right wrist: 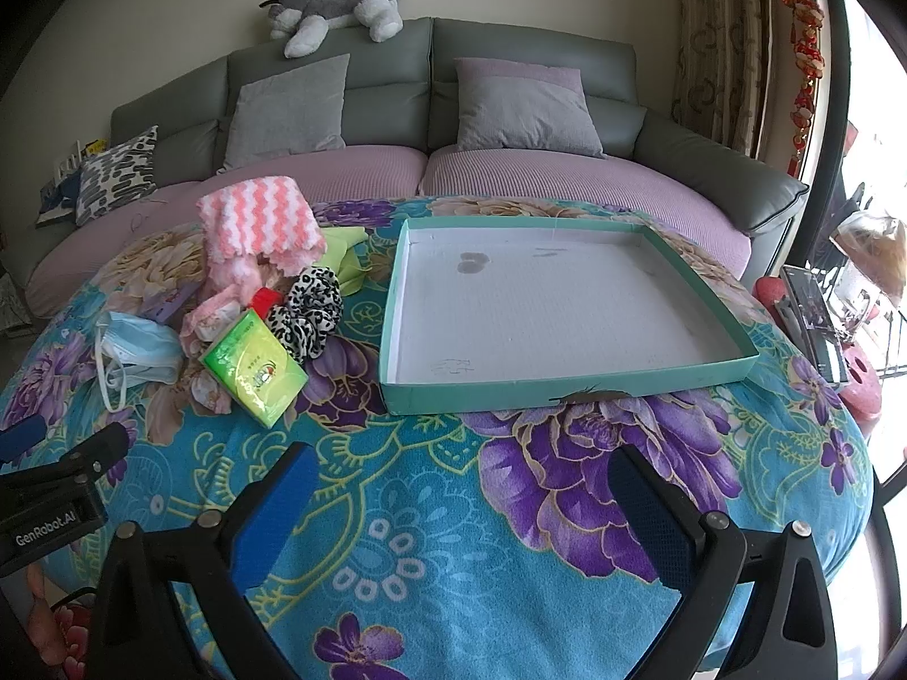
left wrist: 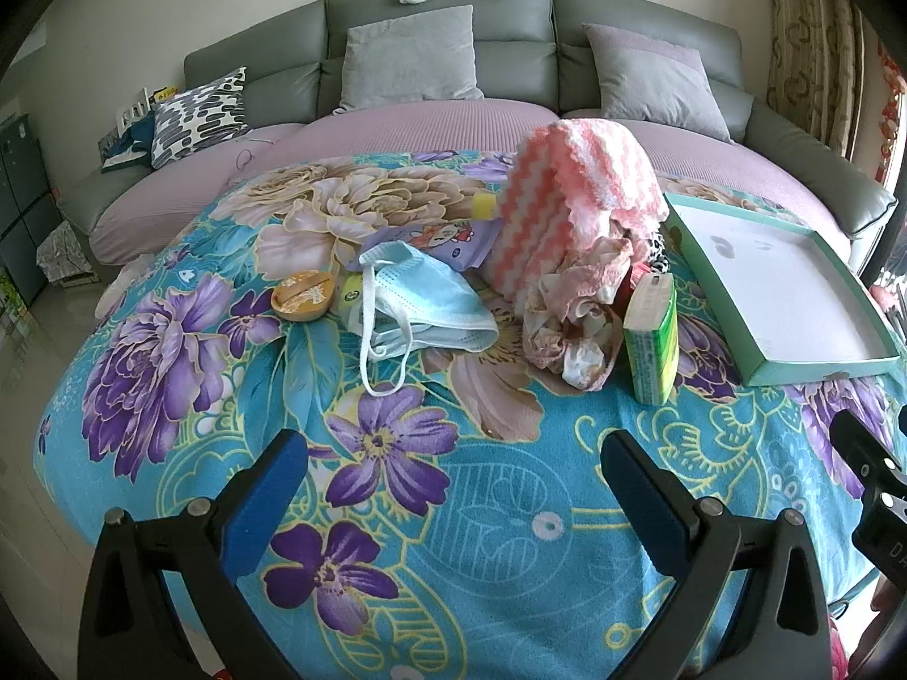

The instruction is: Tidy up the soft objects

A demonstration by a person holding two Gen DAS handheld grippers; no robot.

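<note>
Teal-walled shallow cardboard tray (right wrist: pixel 567 385) lies empty right of the heaped soft things, pink zigzag knitted cloth (left wrist: pixel 572 192) topmost; bare floral table (right wrist: pixel 453 510) fronts both gaping, empty tools (left wrist: pixel 453 473) (right wrist: pixel 462 481)

Both tools share one build. The left gripper (left wrist: pixel 453 473) has matte black, triangular cut-out arms with round silver screws at the joints, and its fingers (left wrist: pixel 266 501) are faced with blue foam pads. The right gripper (right wrist: pixel 462 487) looks identical. In the right wrist view, the left gripper's black body carries white "GenRobot.AI" lettering.
</note>
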